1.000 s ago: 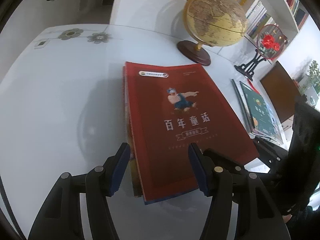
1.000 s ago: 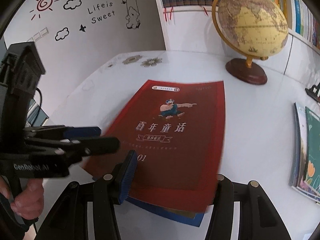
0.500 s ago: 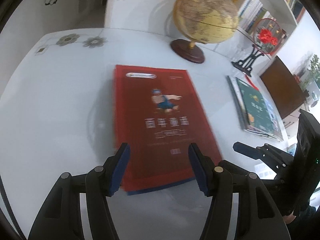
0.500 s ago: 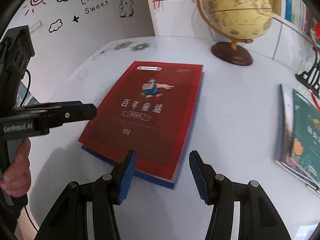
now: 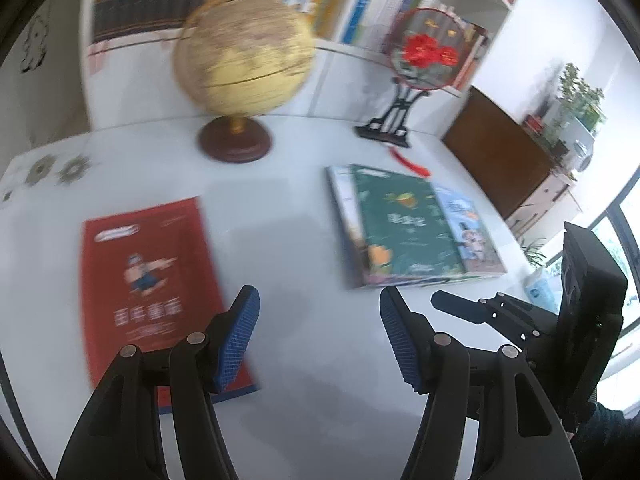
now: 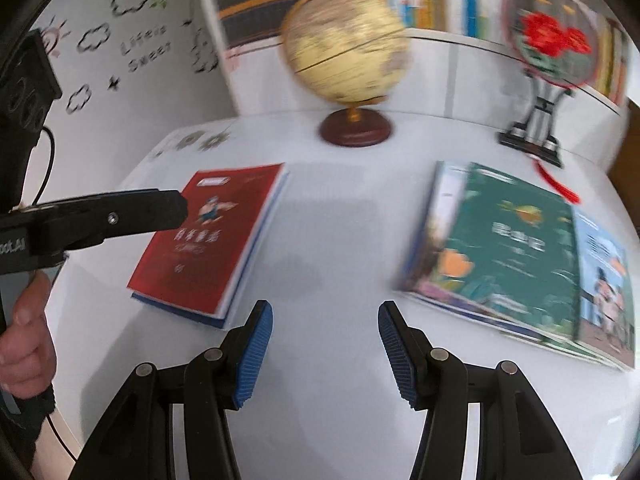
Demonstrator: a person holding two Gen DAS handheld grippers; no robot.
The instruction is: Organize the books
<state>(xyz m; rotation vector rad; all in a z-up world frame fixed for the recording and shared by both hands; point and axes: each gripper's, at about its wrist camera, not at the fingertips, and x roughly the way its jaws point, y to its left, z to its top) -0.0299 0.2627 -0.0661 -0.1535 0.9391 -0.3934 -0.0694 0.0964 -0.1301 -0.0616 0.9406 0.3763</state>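
A red book (image 5: 148, 276) lies flat on top of a blue one on the white table (image 5: 300, 208), to the left of both grippers. A green book (image 5: 404, 224) tops a loose stack of picture books at the right. My left gripper (image 5: 319, 294) hangs over bare table between the two piles, its jaws opening with nothing between them. My right gripper (image 6: 326, 310) is open and empty over the same gap, with the red book (image 6: 216, 236) to its left and the green book (image 6: 516, 252) to its right. Both views are blurred by motion.
A globe (image 5: 244, 52) on a wooden base stands at the back of the table, beside a round red-flower fan on a black stand (image 5: 424, 52). Full bookshelves (image 5: 360, 4) line the wall behind. A brown cabinet (image 5: 500, 152) sits at the right. A hand (image 6: 24, 332) holds the left gripper.
Both grippers had the red book's near edge between their jaws. They have lifted off it and swung right, leaving it flat on the table. The green stack is now nearer.
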